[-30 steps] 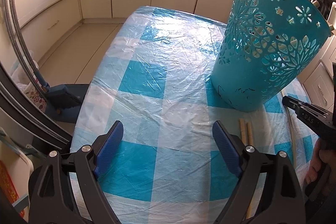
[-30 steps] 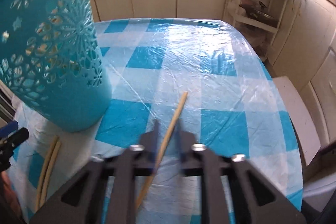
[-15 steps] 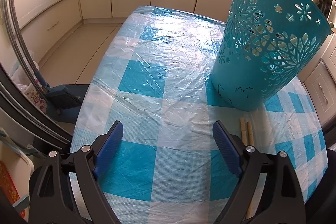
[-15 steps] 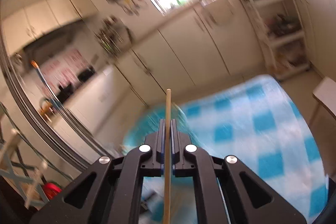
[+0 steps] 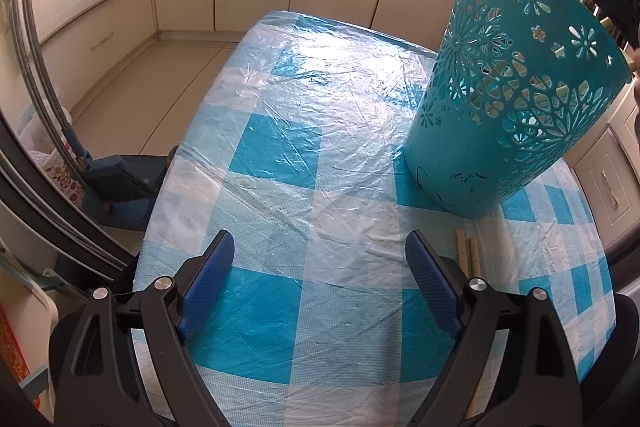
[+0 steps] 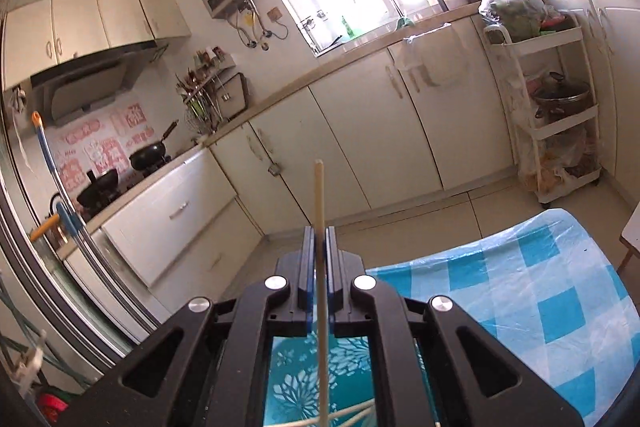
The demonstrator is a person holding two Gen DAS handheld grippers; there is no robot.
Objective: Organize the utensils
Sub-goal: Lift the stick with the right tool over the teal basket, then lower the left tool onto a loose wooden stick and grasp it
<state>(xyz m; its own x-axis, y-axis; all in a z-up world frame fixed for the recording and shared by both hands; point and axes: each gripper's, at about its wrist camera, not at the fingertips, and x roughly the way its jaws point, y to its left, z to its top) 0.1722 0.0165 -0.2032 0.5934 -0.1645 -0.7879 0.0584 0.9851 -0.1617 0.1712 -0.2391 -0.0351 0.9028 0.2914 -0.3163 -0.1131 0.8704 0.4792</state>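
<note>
Lowering the chopstick [image 6: 319, 211] straight into the teal basket [image 6: 304, 383] suits right tongs [image 6: 319, 247] clamped on it, while left tongs [image 5: 320, 259] gape apart.

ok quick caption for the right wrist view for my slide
Right gripper shut on a single chopstick, held upright over the teal basket, with the checkered table and kitchen cabinets behind.
</note>
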